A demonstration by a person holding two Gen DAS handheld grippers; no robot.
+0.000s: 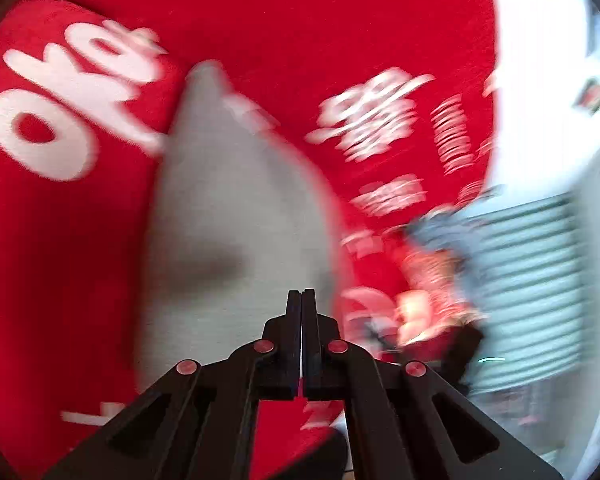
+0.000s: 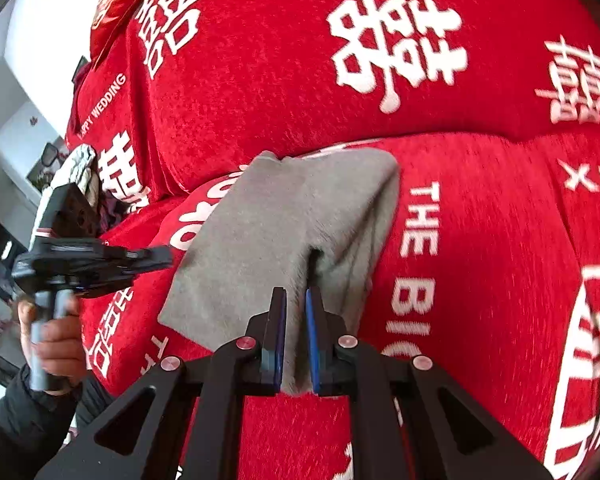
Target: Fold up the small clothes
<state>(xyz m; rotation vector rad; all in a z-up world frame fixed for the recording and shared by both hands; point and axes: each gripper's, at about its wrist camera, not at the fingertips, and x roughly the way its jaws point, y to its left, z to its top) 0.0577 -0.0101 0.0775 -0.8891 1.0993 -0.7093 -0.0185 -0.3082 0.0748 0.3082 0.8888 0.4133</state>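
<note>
A small grey garment (image 2: 284,220) lies on a red cover with white lettering (image 2: 480,280). Its near edge is lifted and pinched between the blue pads (image 2: 311,336) of my right gripper (image 2: 296,300), which is shut on it. My left gripper (image 2: 166,258) comes in level from the left, its tip right at the garment's left edge. In the blurred left wrist view that left gripper (image 1: 302,300) is shut, fingers pressed together with nothing visible between them, over the grey garment (image 1: 228,200) and the red cover (image 1: 60,260).
A hand (image 2: 54,344) in a dark sleeve (image 2: 28,420) holds the left gripper's handle. A striped cloth (image 2: 78,168) lies at the cover's left end. A white slatted surface (image 1: 532,280) and blurred bluish and red shapes (image 1: 440,248) fill the right of the left wrist view.
</note>
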